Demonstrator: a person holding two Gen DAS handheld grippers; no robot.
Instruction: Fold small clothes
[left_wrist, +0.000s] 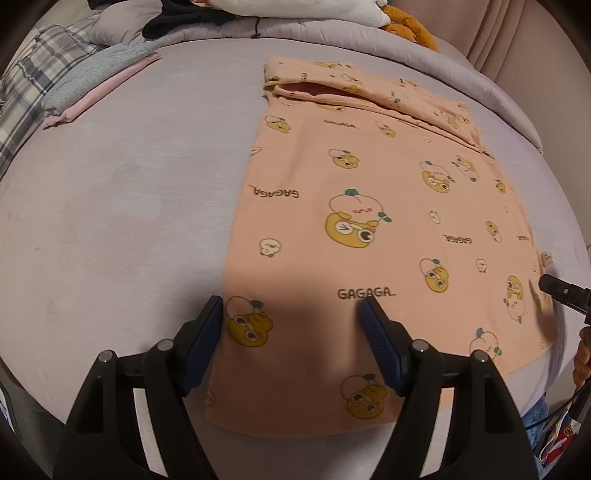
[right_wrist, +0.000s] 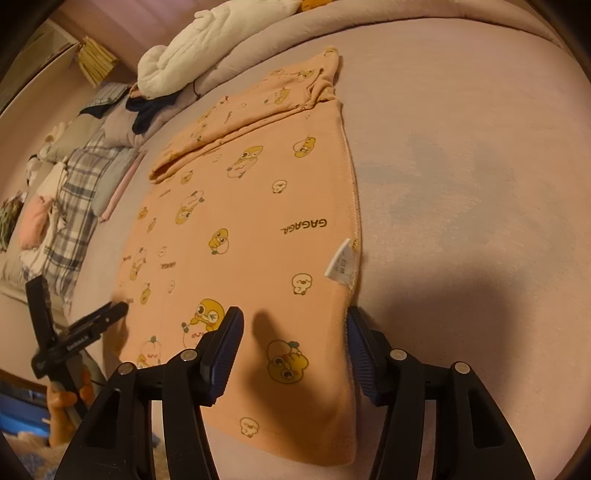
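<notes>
On a bed (left_wrist: 122, 206) covered in a smooth lilac-grey sheet, a small peach-coloured garment (left_wrist: 369, 206) lies flat, printed with yellow cartoon ducks and the word GAGAGA. From the left wrist view, its long axis runs from the near edge of the bed away towards the far side, with a folded-over sleeve (left_wrist: 373, 96) lying across the far end. The left tongs (left_wrist: 291, 314) hover over the garment's near left corner with the jaws spread apart and no cloth pinched between them; the left pad is at the garment's left edge, the right pad over the printed fabric. At the far right edge the tip of the right tongs (left_wrist: 565, 291) shows beside the garment's right side. A stack of folded clothes (left_wrist: 92, 85) sits at the far left of the bed, well apart from the garment.

From the right wrist view, the same garment (right_wrist: 240, 221) stretches away from the camera, its long axis leaning slightly left, the folded sleeve at the far end. A white care label (right_wrist: 340, 263) sticks up at its right seam. The right tongs (right_wrist: 295, 328) stand open over the near right corner, gripping nothing; the right pad sits just at the seam edge. The left tongs (right_wrist: 88, 325) appear at the lower left, held by a hand (right_wrist: 64, 410), the tip near the garment's left edge.
</notes>
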